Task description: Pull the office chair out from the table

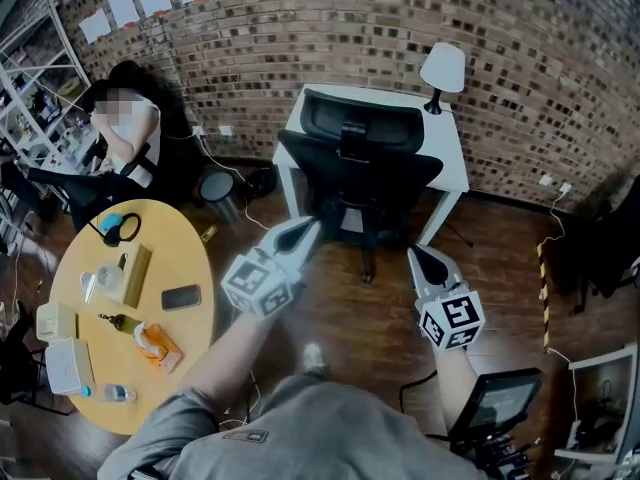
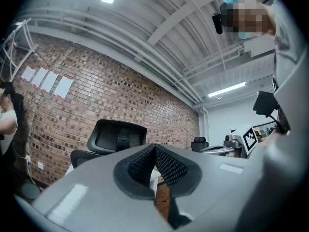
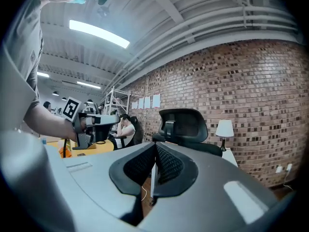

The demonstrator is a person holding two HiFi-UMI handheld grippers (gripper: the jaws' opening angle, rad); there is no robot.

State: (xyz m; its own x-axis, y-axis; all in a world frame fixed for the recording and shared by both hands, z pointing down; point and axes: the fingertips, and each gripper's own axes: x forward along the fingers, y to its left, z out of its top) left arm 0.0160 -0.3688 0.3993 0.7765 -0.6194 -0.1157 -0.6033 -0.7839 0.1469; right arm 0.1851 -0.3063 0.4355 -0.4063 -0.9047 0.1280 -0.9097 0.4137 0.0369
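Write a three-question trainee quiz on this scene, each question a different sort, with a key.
1. True or false: the left gripper is clamped on the office chair.
2. What stands on the white table behind the chair? A) a lamp B) a laptop C) a mug
3. Fill in: the right gripper has its jaws ____ (open or shut).

Key:
1. False. Its jaws are shut on nothing, short of the chair.
2. A.
3. Shut, with nothing between them.
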